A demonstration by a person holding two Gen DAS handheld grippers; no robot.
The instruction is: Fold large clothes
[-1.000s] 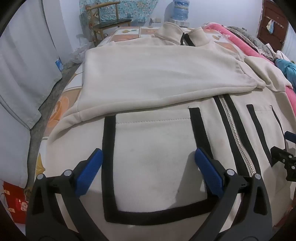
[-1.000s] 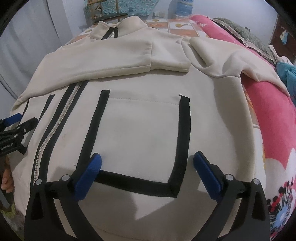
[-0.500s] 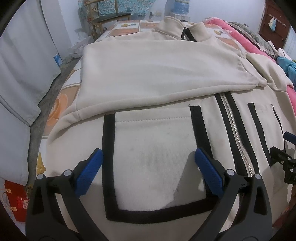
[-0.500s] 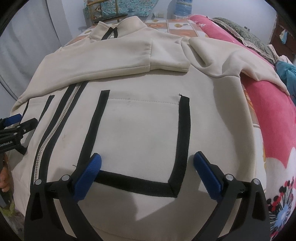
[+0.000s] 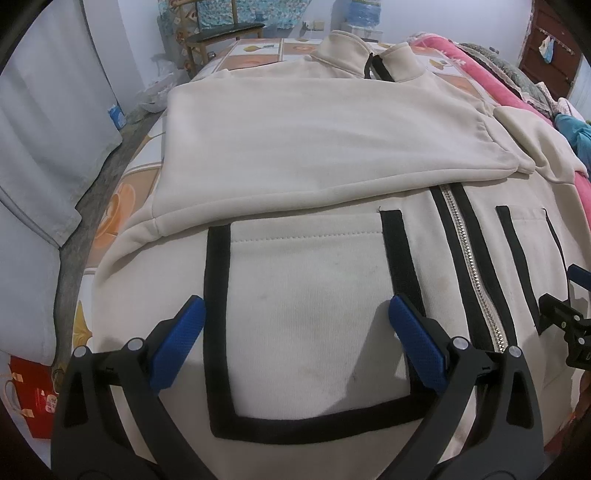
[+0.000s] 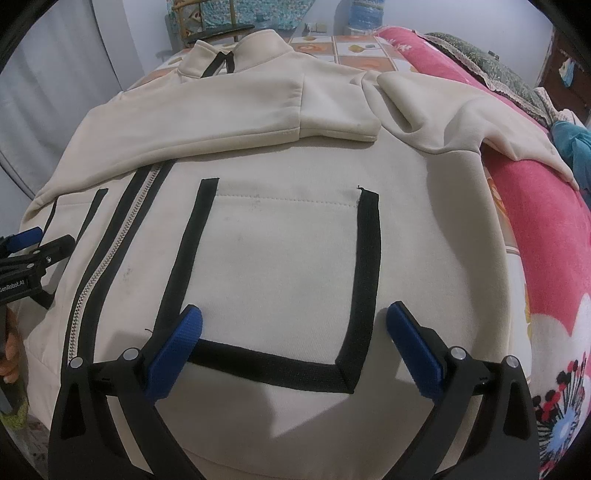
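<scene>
A cream zip-up jacket (image 5: 314,155) with black-trimmed pockets lies front-up on a bed, collar (image 5: 365,62) at the far end. Its left sleeve (image 5: 325,147) is folded across the chest; the other sleeve (image 6: 461,122) lies out over the pink blanket. My left gripper (image 5: 295,332) is open just above the left pocket (image 5: 306,306), near the hem. My right gripper (image 6: 293,336) is open over the right pocket (image 6: 280,266). Neither holds cloth. Each gripper shows at the edge of the other view: right gripper (image 5: 569,325), left gripper (image 6: 33,254).
A pink flowered blanket (image 6: 535,236) covers the bed's right side, with blue-green clothes (image 6: 572,144) beyond it. A grey curtain (image 5: 40,155) hangs at the left, a red box (image 5: 33,398) sits on the floor, and a wooden chair (image 5: 218,33) and water bottle (image 5: 364,14) stand behind the bed.
The left wrist view has crept slightly forward along the jacket, so the collar sits lower in frame. The right gripper and the jacket have hardly moved. Both grippers stay open.
</scene>
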